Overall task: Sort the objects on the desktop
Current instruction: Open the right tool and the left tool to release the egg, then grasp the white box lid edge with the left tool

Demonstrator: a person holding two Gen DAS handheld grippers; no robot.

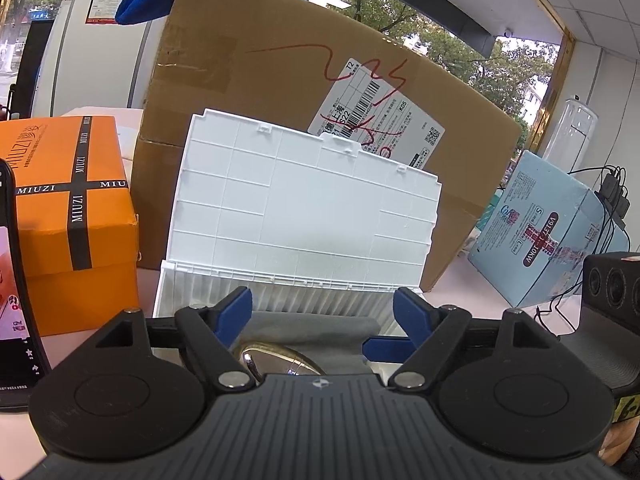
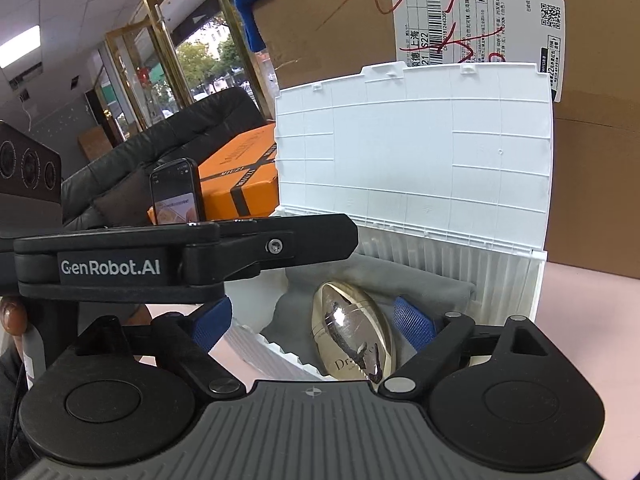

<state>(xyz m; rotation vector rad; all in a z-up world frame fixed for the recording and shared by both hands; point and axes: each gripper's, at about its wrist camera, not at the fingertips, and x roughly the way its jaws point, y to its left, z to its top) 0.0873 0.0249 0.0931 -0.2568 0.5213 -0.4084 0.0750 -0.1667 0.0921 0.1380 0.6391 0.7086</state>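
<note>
Pink surface, cardboard carton far behind. White box stands lid-up; gold oval case lies inside on grey cloth. Left tool and right tool both spread apart, gripping nothing. Any lid closing: keep fingers outside the rim.
</note>
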